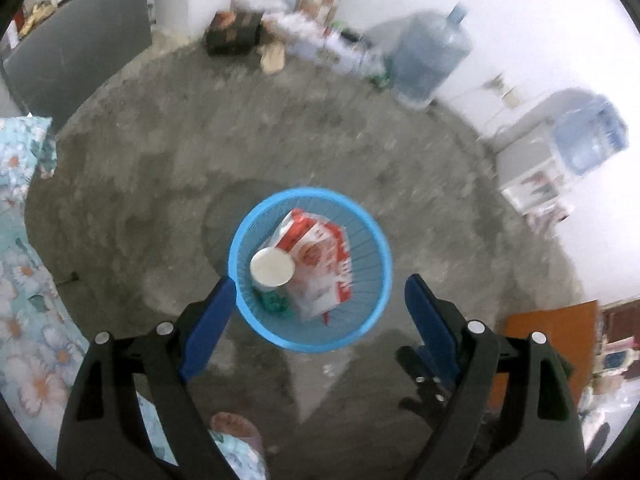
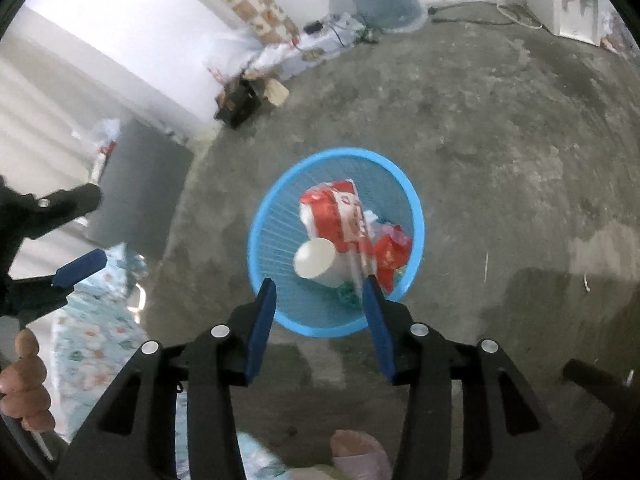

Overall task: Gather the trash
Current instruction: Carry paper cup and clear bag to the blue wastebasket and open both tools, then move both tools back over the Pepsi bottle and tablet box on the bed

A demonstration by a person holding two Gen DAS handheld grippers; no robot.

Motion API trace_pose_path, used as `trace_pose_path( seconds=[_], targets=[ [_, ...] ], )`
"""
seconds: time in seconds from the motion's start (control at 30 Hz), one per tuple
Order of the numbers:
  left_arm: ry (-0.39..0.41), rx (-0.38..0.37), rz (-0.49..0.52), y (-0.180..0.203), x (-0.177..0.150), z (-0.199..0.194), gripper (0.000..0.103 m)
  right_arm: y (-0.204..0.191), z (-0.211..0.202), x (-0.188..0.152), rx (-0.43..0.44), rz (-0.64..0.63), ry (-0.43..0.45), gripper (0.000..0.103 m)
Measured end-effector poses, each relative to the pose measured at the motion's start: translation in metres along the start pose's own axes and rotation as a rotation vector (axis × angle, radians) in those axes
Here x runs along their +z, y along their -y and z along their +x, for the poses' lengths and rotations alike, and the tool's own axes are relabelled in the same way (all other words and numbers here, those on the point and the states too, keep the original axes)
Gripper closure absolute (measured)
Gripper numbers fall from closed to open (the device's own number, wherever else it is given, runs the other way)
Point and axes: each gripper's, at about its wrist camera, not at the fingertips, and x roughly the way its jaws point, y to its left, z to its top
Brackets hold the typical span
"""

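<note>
A blue mesh waste basket (image 1: 374, 236) stands on the concrete floor, also in the right wrist view (image 2: 272, 216). It holds a red-and-white wrapper (image 1: 320, 264), a white paper cup (image 1: 272, 268) and small green scraps; the wrapper (image 2: 340, 216) and cup (image 2: 316, 260) show in the right wrist view too. My left gripper (image 1: 318, 292) is open and empty above the basket. My right gripper (image 2: 320, 292) is open and empty above the basket's near rim. The left gripper also shows at the left of the right wrist view (image 2: 86, 230).
A flowered sheet (image 1: 24, 280) lies at the left. A grey cabinet (image 1: 80, 56) stands behind it. Boxes and bags (image 1: 256, 32) and a water jug (image 1: 428, 56) line the far wall. A white water dispenser (image 1: 560, 160) stands right. A foot (image 2: 356, 452) is near.
</note>
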Motion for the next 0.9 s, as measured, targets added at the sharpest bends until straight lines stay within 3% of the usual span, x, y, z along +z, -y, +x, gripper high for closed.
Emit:
trace_pose_path(
  seconds=[0.2,0.33,0.43,0.6,0.9],
  targets=[
    [0.152,-0.076,0.035,0.013,-0.026,-0.109,0.020,-0.049,-0.064,-0.014,0.097,-0.064,0.104,0.043],
    [0.272,-0.109,0.036,0.007,-0.063,-0.194,0.019,-0.092,-0.108,-0.029,0.158,-0.148,0.144,0.036],
    [0.366,-0.086,0.055,-0.002,-0.096,-0.242,0.017,-0.117,-0.127,-0.045,0.190,-0.209,0.133,0.029],
    [0.464,-0.009,0.034,-0.034,-0.157,-0.303,0.017,-0.156,-0.146,-0.080,0.210,-0.302,0.078,0.028],
    [0.557,0.149,-0.163,-0.132,-0.267,-0.373,0.017,-0.218,-0.170,-0.140,0.283,-0.496,0.007,0.028]
  ],
)
